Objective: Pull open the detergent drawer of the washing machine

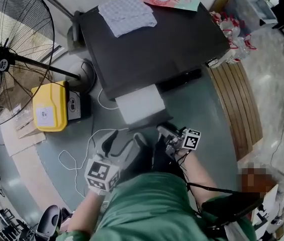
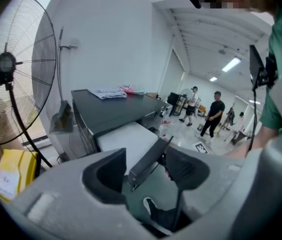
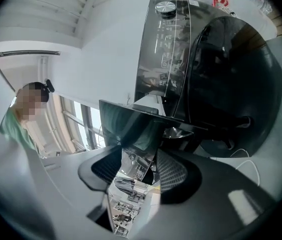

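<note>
1 drawer [image 1: 140, 103], 2 grippers [image 1: 125, 140] [image 1: 166, 132]

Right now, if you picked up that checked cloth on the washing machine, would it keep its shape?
Probably not: the checked cloth lies rumpled, so it would likely droop. It looks thin, so it is probably light, and apt to slide on the smooth washing machine top.

The washing machine [image 1: 172, 39] is a front loader with a flat black top and a glossy dark front around a round dark door [image 3: 240, 74]. Its detergent drawer [image 1: 139, 104] stands pulled well out of the front's upper edge, level, toward the left end in the head view (white on top, dark and glossy on its face).
</note>
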{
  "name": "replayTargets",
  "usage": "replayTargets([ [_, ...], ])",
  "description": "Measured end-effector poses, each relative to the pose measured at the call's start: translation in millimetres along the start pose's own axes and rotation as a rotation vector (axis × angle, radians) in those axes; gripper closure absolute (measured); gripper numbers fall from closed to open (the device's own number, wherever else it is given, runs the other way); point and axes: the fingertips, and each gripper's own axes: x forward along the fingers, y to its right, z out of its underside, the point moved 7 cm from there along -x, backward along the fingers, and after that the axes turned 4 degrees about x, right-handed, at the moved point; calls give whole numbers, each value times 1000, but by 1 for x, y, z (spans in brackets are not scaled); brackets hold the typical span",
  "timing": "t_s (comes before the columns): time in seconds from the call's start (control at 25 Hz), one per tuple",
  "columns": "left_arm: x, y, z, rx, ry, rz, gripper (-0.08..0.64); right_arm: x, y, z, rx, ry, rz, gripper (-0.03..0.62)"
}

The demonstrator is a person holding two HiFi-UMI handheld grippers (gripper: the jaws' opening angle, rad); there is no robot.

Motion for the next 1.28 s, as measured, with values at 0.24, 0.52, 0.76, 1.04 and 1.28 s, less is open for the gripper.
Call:
replayTargets([
  [0.24, -4, -4, -3, -2, 18, -4, 314, -4, 1, 9, -26, -88, 84, 376],
  [0.52, -8, -11, -10, -11, 64, -11, 314, -1, -45, 16, -150, -192, 127, 376],
  [0.76, -17, -22, -28, -19, 127, -34, 324, 36, -137, -10, -404, -208, 103, 383],
  [1.04, -43, -36, -74, 22, 270, -156, 347, 80, -228, -56, -920, -178, 343, 430],
  [1.28, -73, -35, -103, 68, 393, -248, 423, 105, -292, -61, -1180, -102, 403, 429],
])
